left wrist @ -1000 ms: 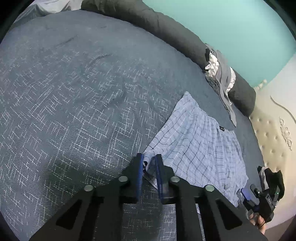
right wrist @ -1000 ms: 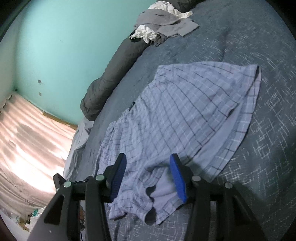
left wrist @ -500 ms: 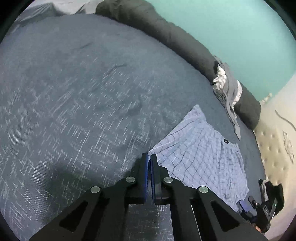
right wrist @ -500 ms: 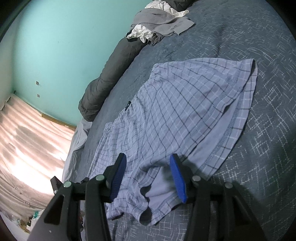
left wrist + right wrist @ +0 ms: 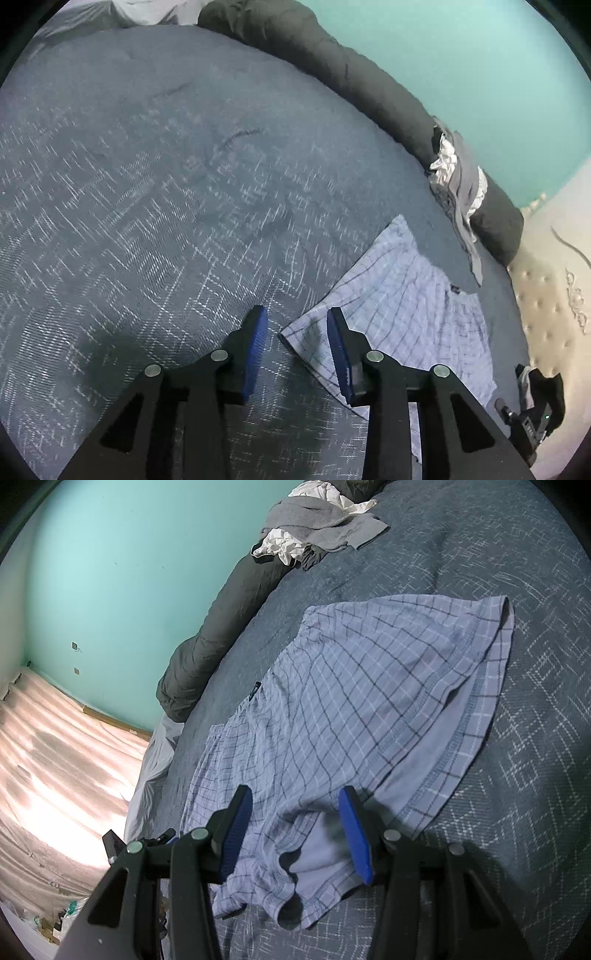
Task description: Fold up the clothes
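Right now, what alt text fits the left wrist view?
The left gripper, jaws opening and gripping nothing, hovers over a corner of light checked shorts spread flat on a blue-grey bedspread. Crumpled grey and white clothes lie beyond.

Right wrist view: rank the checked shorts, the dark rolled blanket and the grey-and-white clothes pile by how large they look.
1. checked shorts, by far the largest, though nearest the camera
2. dark rolled blanket
3. grey-and-white clothes pile, smallest, but farthest away, so its true size is unsure
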A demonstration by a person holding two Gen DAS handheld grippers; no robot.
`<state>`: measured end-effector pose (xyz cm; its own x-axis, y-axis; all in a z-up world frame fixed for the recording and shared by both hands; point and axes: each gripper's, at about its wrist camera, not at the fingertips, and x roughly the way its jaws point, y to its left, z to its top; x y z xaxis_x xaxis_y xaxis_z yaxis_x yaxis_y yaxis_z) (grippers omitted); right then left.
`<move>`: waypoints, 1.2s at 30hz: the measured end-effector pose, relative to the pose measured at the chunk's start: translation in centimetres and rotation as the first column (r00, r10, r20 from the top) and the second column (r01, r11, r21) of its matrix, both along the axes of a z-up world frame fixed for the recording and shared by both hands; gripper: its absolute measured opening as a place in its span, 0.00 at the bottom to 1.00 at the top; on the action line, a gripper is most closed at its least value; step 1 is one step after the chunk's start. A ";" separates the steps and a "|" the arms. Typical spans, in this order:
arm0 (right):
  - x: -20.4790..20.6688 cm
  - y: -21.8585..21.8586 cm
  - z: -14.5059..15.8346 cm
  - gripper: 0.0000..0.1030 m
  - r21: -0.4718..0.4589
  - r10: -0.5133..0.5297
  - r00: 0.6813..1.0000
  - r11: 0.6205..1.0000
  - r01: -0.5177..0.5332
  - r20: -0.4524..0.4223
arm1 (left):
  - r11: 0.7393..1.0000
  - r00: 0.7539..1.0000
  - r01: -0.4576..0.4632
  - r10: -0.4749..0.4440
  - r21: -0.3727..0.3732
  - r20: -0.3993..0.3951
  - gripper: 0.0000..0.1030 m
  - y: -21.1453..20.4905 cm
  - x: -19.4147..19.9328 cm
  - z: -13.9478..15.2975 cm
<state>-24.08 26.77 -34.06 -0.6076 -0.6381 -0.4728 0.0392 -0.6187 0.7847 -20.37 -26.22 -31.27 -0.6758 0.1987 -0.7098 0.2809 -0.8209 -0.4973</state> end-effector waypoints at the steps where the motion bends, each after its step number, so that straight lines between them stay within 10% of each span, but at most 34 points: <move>1: 0.0 0.0 0.0 0.49 0.000 0.000 1.000 1.000 0.000 -0.001 | 1.000 1.000 0.001 -0.001 0.001 0.001 0.35 0.0 -0.1 -0.1; 12: 0.1 0.0 0.0 0.49 -0.004 0.001 1.000 1.000 -0.001 -0.001 | 0.999 0.999 0.046 -0.046 -0.016 -0.022 0.05 1.2 -0.5 0.3; 30: -0.1 0.8 -0.4 0.49 -0.031 -0.009 1.000 0.999 0.009 0.005 | 0.996 0.999 -0.019 0.016 -0.087 -0.035 0.09 0.3 -0.2 2.8; 36: -0.2 1.3 -0.1 0.49 -0.057 -0.010 1.000 0.998 0.009 0.000 | 0.990 0.995 0.092 -0.094 -0.107 -0.014 0.18 2.6 -6.6 5.6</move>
